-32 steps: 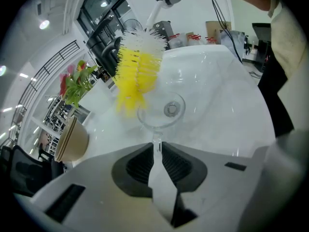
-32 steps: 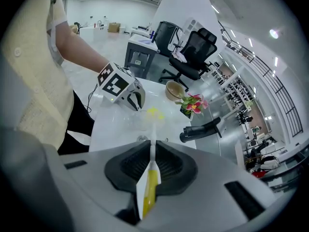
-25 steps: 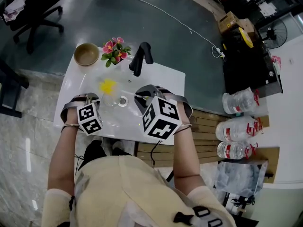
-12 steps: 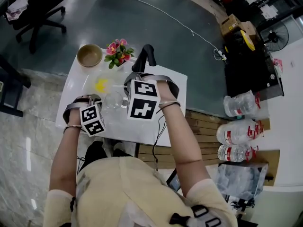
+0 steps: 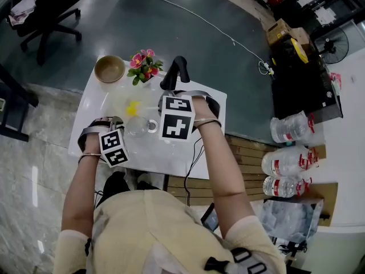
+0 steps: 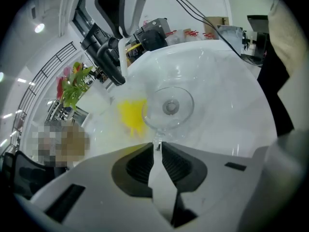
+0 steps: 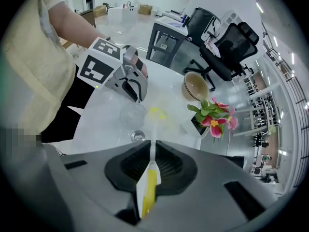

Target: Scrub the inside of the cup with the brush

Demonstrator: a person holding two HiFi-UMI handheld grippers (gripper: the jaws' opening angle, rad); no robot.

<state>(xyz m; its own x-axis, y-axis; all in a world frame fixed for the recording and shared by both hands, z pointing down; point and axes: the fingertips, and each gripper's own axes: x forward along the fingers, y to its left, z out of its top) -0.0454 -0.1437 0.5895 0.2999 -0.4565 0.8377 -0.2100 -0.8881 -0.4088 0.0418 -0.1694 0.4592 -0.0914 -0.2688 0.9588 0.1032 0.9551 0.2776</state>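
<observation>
Left fingers [image 6: 137, 166] pinch 1 clear cup [image 6: 166, 108] | right fingers [image 7: 171, 166] pinch 1 brush [image 7: 148, 185], head beside cup | 1 bowl [image 5: 109, 68] beyond cup

1. A white table [image 5: 171, 157] stood on a grey floor [image 5: 114, 16]
2. A tan bowl [image 5: 109, 68] sat at its far left corner
3. A pot of pink flowers [image 5: 144, 64] stood just beside the bowl
4. A black curved fixture [image 5: 174, 72] rose near the far edge
5. A small metal ring [image 5: 153, 126] lay near the middle
6. A clear glass cup [image 5: 137, 127] was low beside the ring; contact with the top could not be told
</observation>
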